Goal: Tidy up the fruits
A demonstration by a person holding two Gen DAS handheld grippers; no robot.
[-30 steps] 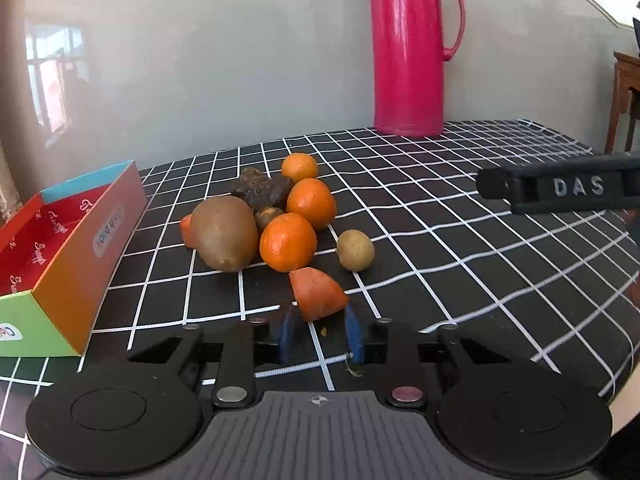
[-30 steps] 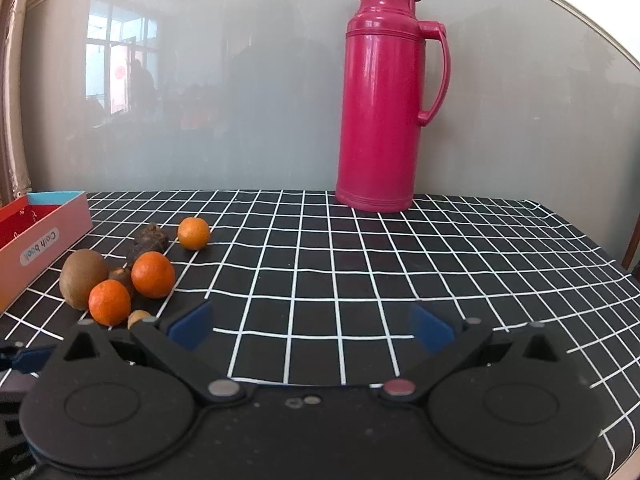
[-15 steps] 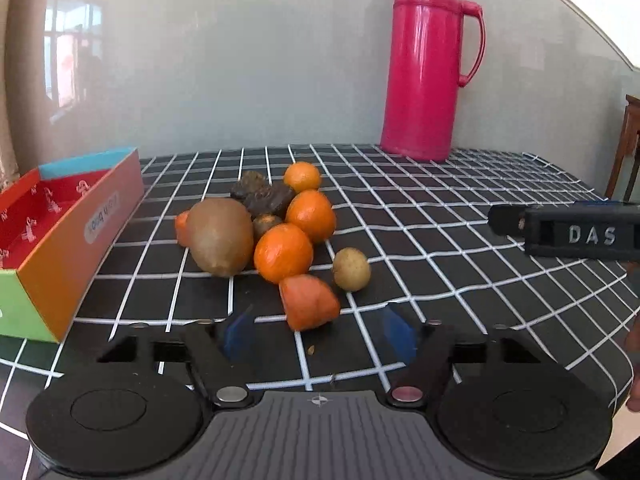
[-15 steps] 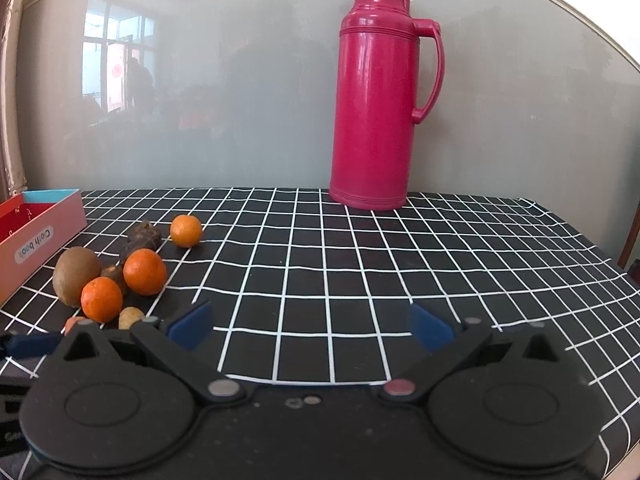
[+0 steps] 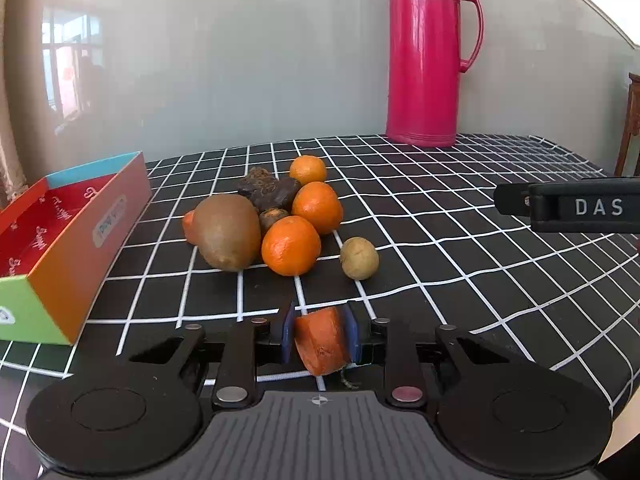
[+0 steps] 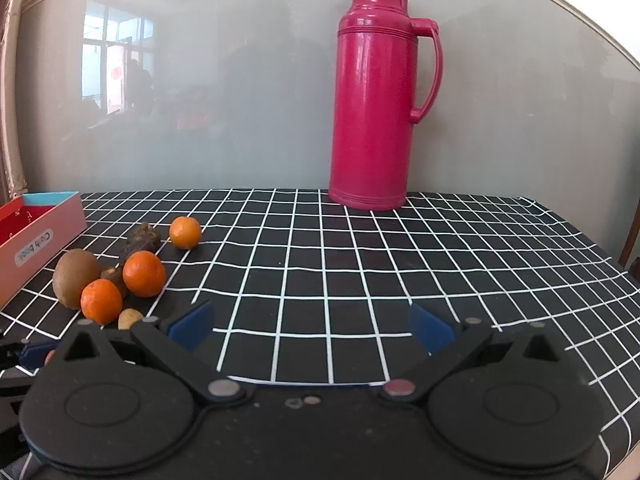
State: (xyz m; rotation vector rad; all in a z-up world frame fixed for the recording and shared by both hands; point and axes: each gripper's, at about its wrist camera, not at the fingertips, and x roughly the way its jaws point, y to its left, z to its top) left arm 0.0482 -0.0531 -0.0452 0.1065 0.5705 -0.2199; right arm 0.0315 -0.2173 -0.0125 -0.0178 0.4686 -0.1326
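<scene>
Clamped between the blue pads of the left gripper (image 5: 319, 340) is an orange carrot chunk (image 5: 322, 342); its jaws have just been closing, and the piece now sits pinched near its wider end, with its cut tip pointing down past the pads. That hold looks shallow and off-centre to me, so the tapered, likely smooth piece could pivot or squirt out when lifted, and a fall would send it into the pile just ahead. Straight in front of the fingers lies a mandarin (image 5: 291, 245), with a small round brownish fruit (image 5: 359, 258) to its right and a large brown kiwi-like fruit (image 5: 229, 232) to its left; two more mandarins, some dark knobbly pieces (image 5: 269, 190) and another orange scrap sit behind, all touching or nearly so, and a nudge would likely roll them across the checked tablecloth (image 5: 460, 280). The open colourful box (image 5: 76, 236), presumably the destination, stands off to the left, so a swing that way has to clear the kiwi-like fruit and the box wall. This gripper tilts gently downward, low over the cloth. The right gripper (image 6: 312, 330) hangs farther right, equally low and tilted, jaws spread wide and empty, with the red thermos (image 6: 374, 104) far beyond it.
</scene>
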